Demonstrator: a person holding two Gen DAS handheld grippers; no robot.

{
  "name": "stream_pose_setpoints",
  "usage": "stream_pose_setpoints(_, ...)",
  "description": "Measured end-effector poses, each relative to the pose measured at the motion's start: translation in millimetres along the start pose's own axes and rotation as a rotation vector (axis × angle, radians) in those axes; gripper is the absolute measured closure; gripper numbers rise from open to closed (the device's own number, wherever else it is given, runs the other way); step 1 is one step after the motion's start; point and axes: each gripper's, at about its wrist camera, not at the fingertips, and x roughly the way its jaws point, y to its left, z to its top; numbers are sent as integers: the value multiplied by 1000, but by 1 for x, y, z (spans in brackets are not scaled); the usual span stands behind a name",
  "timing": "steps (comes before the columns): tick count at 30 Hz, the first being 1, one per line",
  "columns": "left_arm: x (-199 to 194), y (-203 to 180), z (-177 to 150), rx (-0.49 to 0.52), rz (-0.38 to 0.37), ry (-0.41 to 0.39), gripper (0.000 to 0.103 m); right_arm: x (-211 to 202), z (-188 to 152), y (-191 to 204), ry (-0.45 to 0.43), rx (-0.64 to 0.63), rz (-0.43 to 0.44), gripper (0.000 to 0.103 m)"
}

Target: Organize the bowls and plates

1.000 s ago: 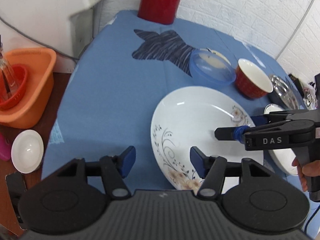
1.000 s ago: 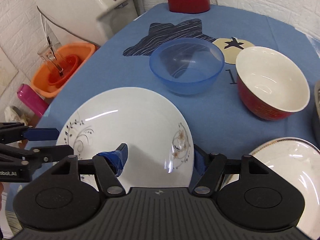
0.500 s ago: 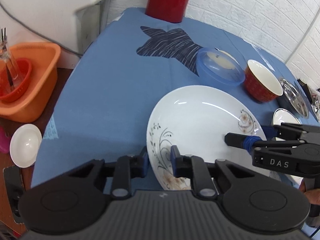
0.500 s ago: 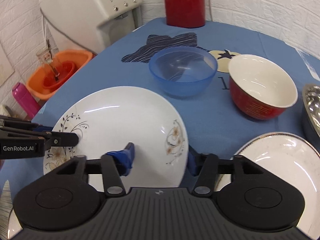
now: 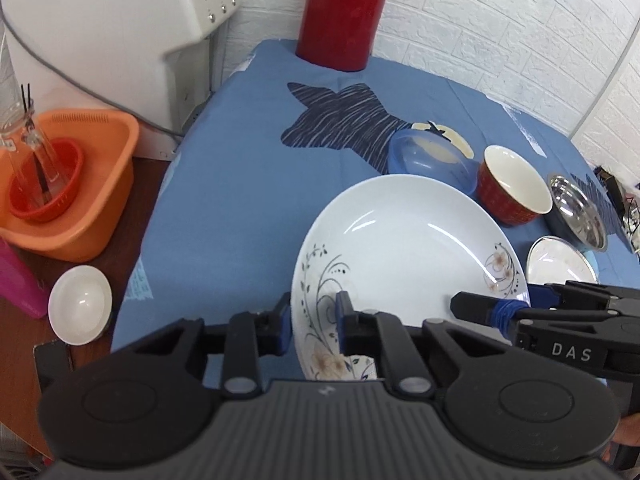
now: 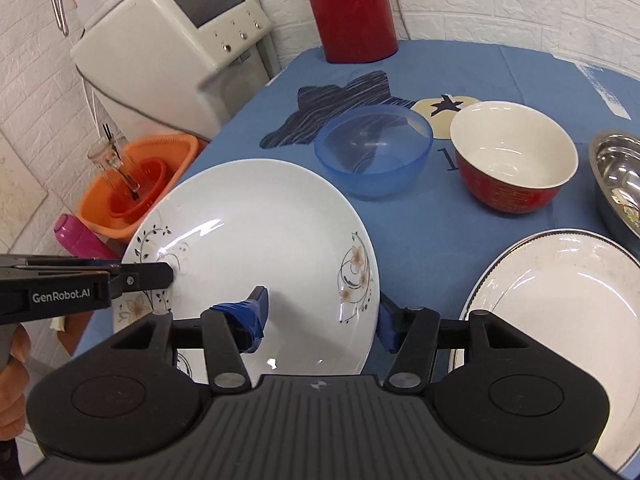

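Observation:
A large white plate with flower prints (image 5: 400,248) (image 6: 260,220) is raised and tilted above the blue tablecloth (image 5: 240,200). My left gripper (image 5: 314,316) is shut on its near-left rim. My right gripper (image 6: 320,320) stands open and straddles the opposite rim, one finger over the plate, the other just outside the edge. Behind the plate sit a clear blue bowl (image 6: 372,148), a red bowl with a white inside (image 6: 512,152) and a steel bowl (image 6: 620,176). A second white plate with a dark rim (image 6: 560,292) lies to the right.
A red thermos (image 5: 340,12) stands at the table's far edge. Left of the table are a white appliance (image 6: 180,40), an orange basin (image 5: 100,184) holding a glass, a pink bottle (image 6: 80,236) and a small white bowl (image 5: 80,304). A hand shows behind each gripper.
My left gripper went from open to shut on the plate's rim, and the plate has risen and tilted. The right gripper's jaws narrowed around the opposite rim.

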Motion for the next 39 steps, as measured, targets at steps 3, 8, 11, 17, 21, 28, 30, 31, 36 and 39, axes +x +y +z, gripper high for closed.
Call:
stream_pose_setpoints(3,-19,-1,-4,3,-13,-8,93,-18,-1,9,-9,-8,-2,60)
stream_pose_setpoints(8,-53,-6,-33,14,-27,-19,93,-48,-25,22,-8,-16,-14,57)
stream_pose_setpoints(11,-68,-9,-61,25,-32,-14,93,-62,-49,25,1,-5,-17,56)
stream_pose_setpoints(17,-82,-13,-114,51,-11,-14,92,-73,-96,30,30,21,-11,53)
stream_pose_setpoints(21,-81,-9,-136,49,0,-13,91,-71,-115,29,34,53,13,53)
stream_pose_setpoints(28,-70,6,-148,20,-21,-42,86,-60,-128,31,-4,64,47,52)
stream_pose_setpoints(30,-70,9,-145,7,-70,-29,69,-62,-126,31,4,84,43,52)
stream_pose_setpoints(31,-72,10,-142,-2,-91,-27,66,-62,-126,30,14,94,43,52)
stream_pose_setpoints(36,-95,4,-132,38,-106,-121,54,-72,-120,30,-8,107,13,51)
stream_pose_setpoints(39,-108,-2,-125,46,-94,-163,52,-70,-118,40,3,31,-54,50)
